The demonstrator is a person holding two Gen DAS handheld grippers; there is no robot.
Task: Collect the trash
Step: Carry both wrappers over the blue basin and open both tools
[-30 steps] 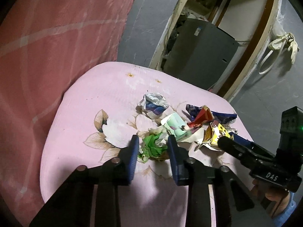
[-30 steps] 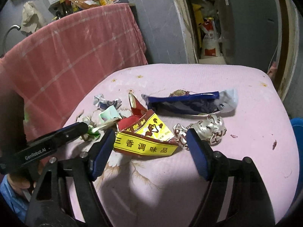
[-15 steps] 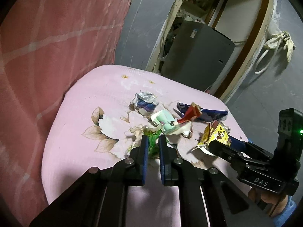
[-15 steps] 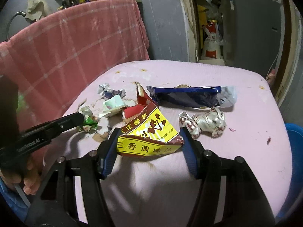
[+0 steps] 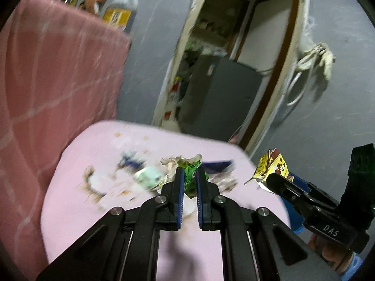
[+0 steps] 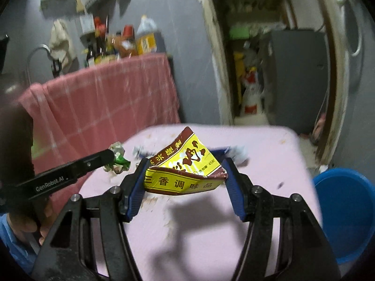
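The left gripper (image 5: 188, 180) has its fingers nearly together, pinching one green wrapper (image 5: 190, 175) above the pink counter (image 5: 77, 201). The right gripper (image 6: 185, 178), fingers half spread, clamps one yellow seasoning packet (image 6: 185, 171). One blue bucket (image 6: 346, 213) sits at three o'clock.

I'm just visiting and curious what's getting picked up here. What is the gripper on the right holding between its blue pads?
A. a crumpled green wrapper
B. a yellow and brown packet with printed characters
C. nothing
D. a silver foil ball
B: in the right wrist view the right gripper has its pads against both ends of the yellow and brown packet, lifted above the pink table.
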